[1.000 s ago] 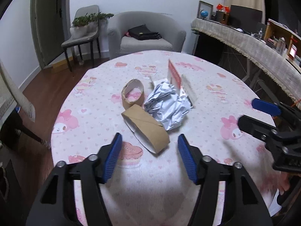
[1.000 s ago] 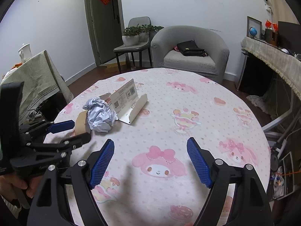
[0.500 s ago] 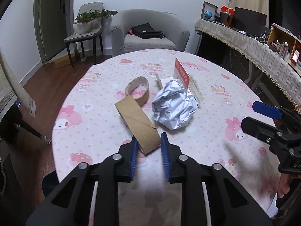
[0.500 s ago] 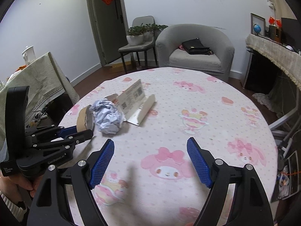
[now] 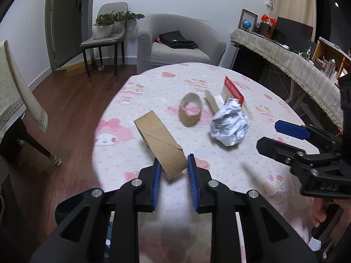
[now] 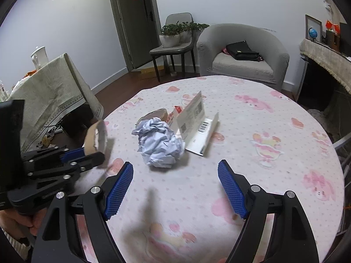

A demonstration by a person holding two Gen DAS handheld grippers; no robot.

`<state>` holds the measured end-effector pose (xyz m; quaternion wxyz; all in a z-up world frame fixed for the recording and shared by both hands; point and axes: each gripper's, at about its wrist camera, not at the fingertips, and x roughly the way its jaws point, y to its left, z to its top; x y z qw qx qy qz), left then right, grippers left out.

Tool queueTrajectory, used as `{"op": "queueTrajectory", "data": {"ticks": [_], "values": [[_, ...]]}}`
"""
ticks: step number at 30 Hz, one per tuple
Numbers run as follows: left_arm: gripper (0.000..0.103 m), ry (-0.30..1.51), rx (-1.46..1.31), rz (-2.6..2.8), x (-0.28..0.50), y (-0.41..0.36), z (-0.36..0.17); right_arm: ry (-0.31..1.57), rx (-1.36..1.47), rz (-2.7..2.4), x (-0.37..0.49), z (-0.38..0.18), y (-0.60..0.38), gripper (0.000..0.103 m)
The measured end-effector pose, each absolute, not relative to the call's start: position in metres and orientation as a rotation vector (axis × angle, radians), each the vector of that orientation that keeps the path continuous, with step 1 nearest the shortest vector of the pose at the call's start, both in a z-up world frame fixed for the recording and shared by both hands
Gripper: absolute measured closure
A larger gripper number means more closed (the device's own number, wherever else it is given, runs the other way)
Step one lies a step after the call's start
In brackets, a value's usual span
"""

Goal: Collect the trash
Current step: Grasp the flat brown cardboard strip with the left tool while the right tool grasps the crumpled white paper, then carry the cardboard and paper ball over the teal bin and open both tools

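Observation:
My left gripper is shut on a flattened brown cardboard tube and holds it lifted above the table; the tube also shows in the right wrist view. A cardboard tape ring, a crumpled ball of white paper and an opened white-and-red carton lie on the pink-patterned tablecloth. My right gripper is open and empty, just in front of the paper ball, with the carton behind it.
A grey armchair with a black bag stands beyond the table, next to a chair holding potted plants. A cloth-covered table is at the left. A long sideboard runs along the right.
My left gripper closed on the brown cardboard tube and lifted it up and to the left, away from the paper ball. My right gripper stayed open and moved closer to the paper ball.

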<state>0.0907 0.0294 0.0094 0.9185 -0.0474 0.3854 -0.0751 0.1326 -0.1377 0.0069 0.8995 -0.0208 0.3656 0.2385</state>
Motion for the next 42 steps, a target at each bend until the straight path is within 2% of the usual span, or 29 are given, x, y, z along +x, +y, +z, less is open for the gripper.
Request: {"op": "queueTrajectory", "data": {"ticks": [4,15,23,33,42], "values": [[0.078,0.787,-0.114,-0.136,0.086,0.048,0.013,0.774,-0.041,0.492,0.137,0.002,-0.125,0.026],[0.078,0.789,-0.137,-0.081,0.074,0.097,0.013,0.839,-0.023,0.449,0.156,-0.009,-0.104,0.028],[0.078,0.79,-0.155,-0.042,0.063,0.133,0.011,0.869,-0.063,0.387,0.162,-0.013,-0.088,0.053],[0.078,0.8,-0.163,0.015,0.049,0.172,0.004,0.784,-0.09,0.478,0.139,0.011,-0.041,0.054],[0.078,0.871,-0.182,0.054,0.039,0.208,-0.027,0.766,-0.096,0.564,0.131,0.014,0.004,0.054]]}}
